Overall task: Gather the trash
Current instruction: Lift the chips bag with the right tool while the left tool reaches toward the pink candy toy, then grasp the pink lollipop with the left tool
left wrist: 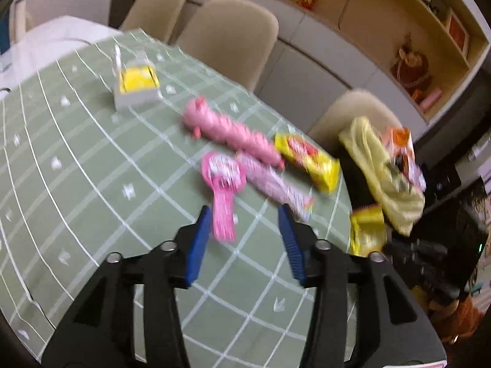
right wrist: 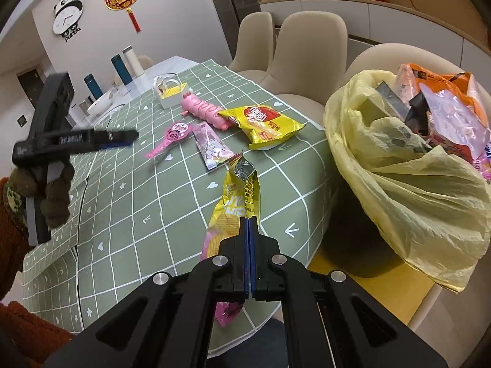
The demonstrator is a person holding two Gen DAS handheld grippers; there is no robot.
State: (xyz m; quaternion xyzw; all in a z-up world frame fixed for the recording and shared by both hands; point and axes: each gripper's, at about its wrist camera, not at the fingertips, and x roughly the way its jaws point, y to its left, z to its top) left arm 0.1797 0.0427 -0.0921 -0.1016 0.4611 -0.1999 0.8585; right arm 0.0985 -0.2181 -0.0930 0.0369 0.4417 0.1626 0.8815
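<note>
Green checked tablecloth, trash bag off its right edge. Right gripper clamped on yellow chip wrapper near that edge. Left gripper wide open, empty, over pink wrapper.

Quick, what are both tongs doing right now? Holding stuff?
Left tongs: open, holding nothing, above the pink fan.
Right tongs: closed on a yellow wrapper.
</note>
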